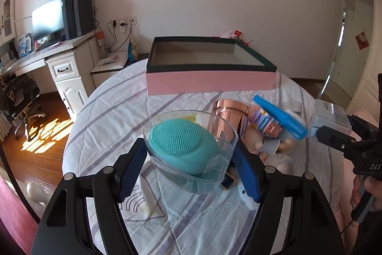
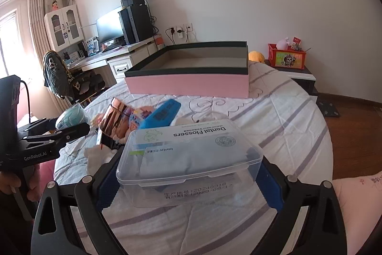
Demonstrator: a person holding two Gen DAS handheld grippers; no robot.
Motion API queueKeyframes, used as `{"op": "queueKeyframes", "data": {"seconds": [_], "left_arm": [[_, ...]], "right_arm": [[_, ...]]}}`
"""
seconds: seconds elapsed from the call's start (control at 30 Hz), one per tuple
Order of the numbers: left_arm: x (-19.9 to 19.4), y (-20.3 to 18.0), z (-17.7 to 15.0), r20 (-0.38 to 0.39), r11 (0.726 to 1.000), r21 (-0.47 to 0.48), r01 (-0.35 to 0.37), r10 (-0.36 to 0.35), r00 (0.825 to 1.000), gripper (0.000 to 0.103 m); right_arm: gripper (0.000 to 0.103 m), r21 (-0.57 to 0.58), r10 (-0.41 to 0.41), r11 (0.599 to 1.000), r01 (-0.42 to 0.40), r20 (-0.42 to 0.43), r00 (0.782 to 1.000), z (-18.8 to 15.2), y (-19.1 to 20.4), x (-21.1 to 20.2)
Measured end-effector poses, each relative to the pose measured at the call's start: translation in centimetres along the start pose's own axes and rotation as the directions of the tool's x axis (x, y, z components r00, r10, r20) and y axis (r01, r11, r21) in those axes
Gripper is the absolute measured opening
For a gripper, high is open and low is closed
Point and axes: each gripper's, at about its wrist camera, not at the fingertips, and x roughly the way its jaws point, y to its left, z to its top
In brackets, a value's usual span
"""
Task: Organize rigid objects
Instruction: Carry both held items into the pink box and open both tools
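Left wrist view: the left hand-held gripper is clamping a clear tub between its blue pads, with a teal silicone brush lying inside it.
Right wrist view: the right hand-held gripper is gripping a clear dental flosser box by its two short ends, its label reading upside down.
Surface: a bed under a white quilt with lilac stripes is carrying everything; both held things are hanging just above it.
Landmark: a pink box with a dark rim is sitting open on the far part of the bed.
Pile: a copper-coloured jar, a blue tube and a printed pack are lying together on the quilt, nearer the cameras than the pink box.
Room beyond the pink box: a plain white wall is rising behind it, with sockets and plugged cables to its left.
Left of the pink box: a white desk is holding a monitor and a dark computer tower; sunlight is falling on the wooden floor.
Right of the pink box: a red crate is standing on a low cabinet.
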Motion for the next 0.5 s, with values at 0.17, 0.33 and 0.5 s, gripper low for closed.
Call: {"op": "queueKeyframes", "data": {"seconds": [0.17, 0.33, 0.5], "left_arm": [[0.6, -1.1, 4.6, 0.045, 0.998, 0.05, 0.044, -0.046, 0.998, 0.073], [4.5, -1.5, 9.8, 0.036, 0.994, 0.102, 0.04, -0.044, 0.998, 0.072], [11.0, -0.1, 13.3, -0.068, 0.994, 0.067, 0.085, -0.081, 0.994, 0.039]], "right_arm": [[0.097, -0.009, 0.008, 1.0, -0.007, 0.058, 0.998, 3.6, -0.2, 0.1], [0.097, -0.031, -0.004, 1.0, 0.006, 0.071, 0.998, 8.8, -1.0, 3.3], [0.097, -0.025, -0.023, 0.999, 0.023, 0.006, 1.0, 13.2, -2.4, 9.3]]}}
